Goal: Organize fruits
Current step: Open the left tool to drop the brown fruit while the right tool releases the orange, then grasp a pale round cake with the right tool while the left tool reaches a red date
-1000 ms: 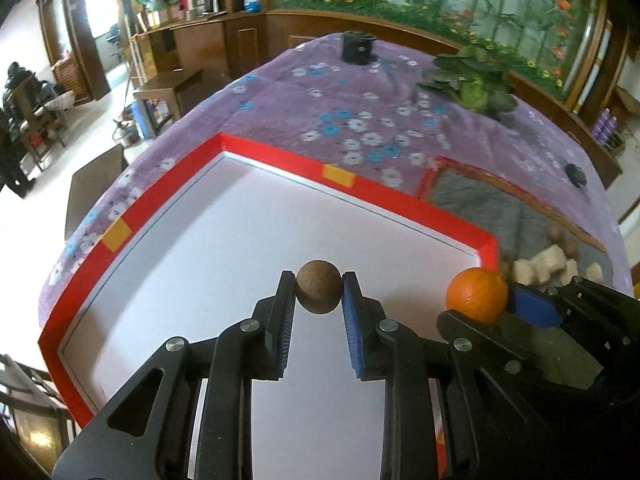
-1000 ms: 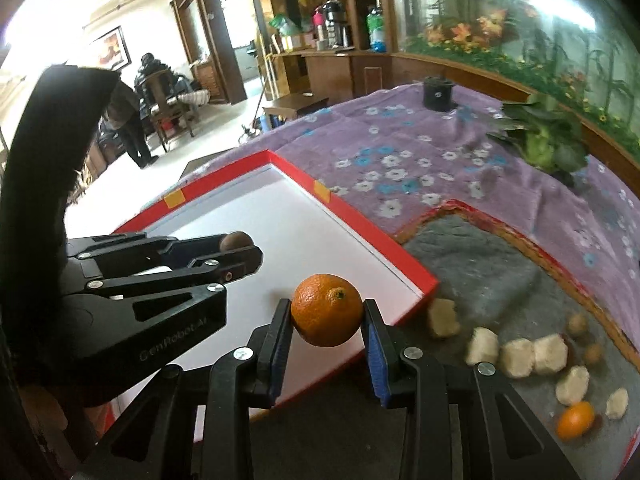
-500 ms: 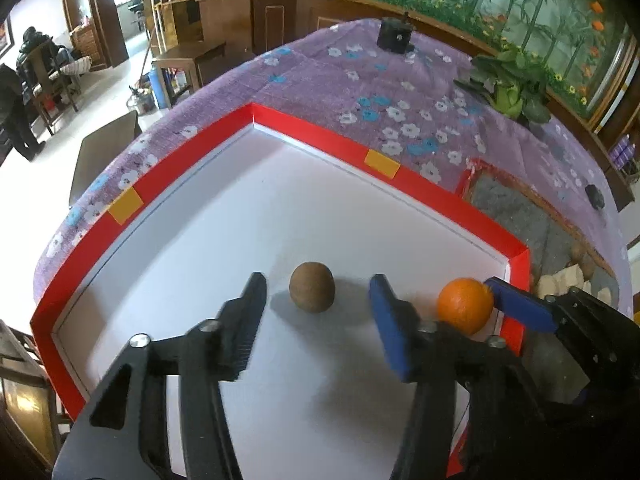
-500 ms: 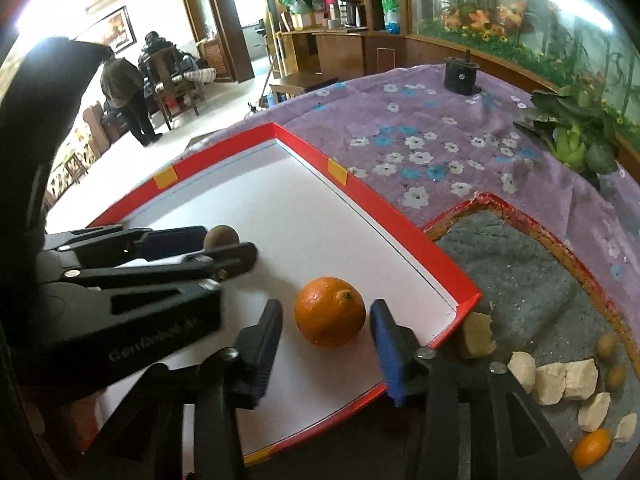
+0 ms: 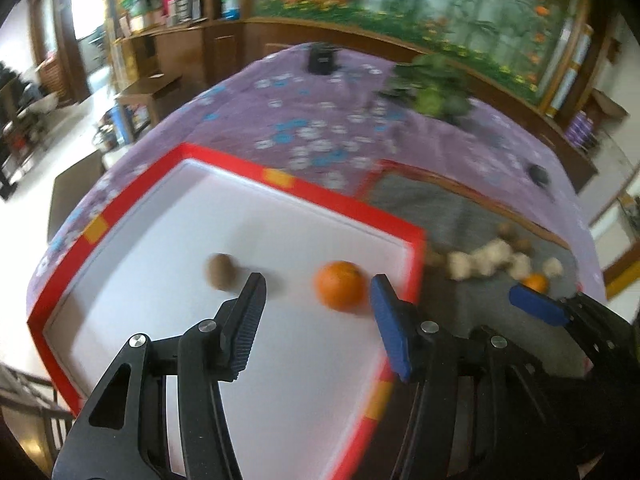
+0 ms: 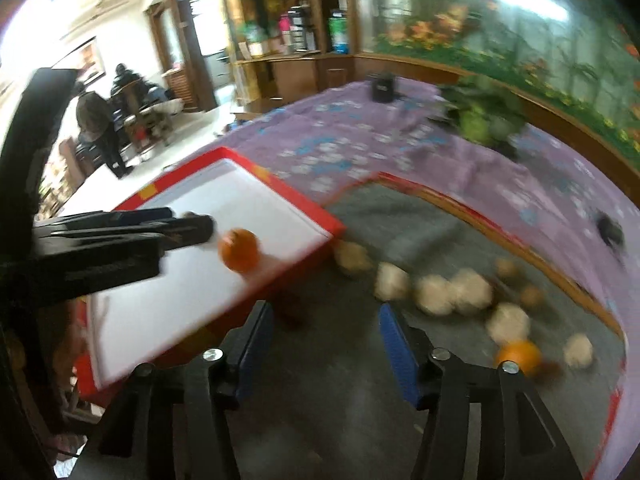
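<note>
A red-rimmed white tray (image 5: 304, 196) holds a round brown fruit (image 5: 220, 278) and an orange (image 5: 340, 290). My left gripper (image 5: 316, 280) hangs open over the tray. The orange lies just beyond the gap between its fingers, and no pad touches it. The brown fruit sits left of the left finger. My right gripper (image 6: 324, 312) is over the grey mat (image 6: 400, 224), its jaws opening with nothing between them. In the right wrist view the orange (image 6: 239, 250) rests near the tray's corner, beside the left gripper (image 6: 192, 228).
The grey mat carries several pale lumps (image 6: 434, 294), small brown fruits (image 6: 506, 268) and a small orange (image 6: 518, 356). A purple flowered cloth (image 5: 304, 120) covers the table, with a green plant (image 5: 432, 92) and a black object (image 5: 322, 58) at the back. People stand far off (image 6: 96, 128).
Both grippers opened and let go: the brown fruit and the orange now lie on the white tray. Both grippers drew back and swung right, the right one out over the grey mat.
</note>
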Available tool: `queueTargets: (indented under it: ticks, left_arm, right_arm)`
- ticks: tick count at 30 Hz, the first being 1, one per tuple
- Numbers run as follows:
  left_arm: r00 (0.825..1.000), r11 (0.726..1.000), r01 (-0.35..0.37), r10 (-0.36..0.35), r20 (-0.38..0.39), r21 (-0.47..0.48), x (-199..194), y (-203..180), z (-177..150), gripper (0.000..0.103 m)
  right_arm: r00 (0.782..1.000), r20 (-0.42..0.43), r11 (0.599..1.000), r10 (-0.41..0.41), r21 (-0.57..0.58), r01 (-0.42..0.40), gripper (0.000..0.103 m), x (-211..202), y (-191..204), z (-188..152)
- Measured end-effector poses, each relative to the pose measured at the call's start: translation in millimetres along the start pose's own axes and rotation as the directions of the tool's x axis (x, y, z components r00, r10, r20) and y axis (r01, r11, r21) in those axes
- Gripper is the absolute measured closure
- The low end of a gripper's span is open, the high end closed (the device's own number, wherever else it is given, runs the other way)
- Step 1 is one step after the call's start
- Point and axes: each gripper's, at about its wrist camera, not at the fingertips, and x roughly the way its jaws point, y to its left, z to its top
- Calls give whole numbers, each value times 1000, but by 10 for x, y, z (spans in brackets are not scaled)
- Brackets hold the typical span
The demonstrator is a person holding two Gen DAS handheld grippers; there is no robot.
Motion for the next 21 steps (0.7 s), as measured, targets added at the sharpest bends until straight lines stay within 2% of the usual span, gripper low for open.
queueTargets:
  ticks: [4,11,13,16,21]
  left_arm:
    - [996,994,85,-84,-18,71,-42,-367,-79,49]
    - [980,967,199,-192,-54,160,-29,-867,-259,49]
    - [978,965,205,-196,-71,162,6,-885,-290,49]
    - [981,968,185,-172,-92,170,76,-872,-326,49]
    - [986,980,140,-125,-112,141,212,-722,-336,49]
  right_arm:
    - [1000,-11,994,-7,107,8,43,-70,-313,-166]
    - [999,-9,991,-43,128,44,43,-184,-494,-304]
    - [997,-15,990,-70,126,71,42,-176,-533,-329]
    - [999,-8,988,-34,150,35,42,-183,-596,-346]
    - [999,-8,986,-40,160,41,42,-167,-614,-340]
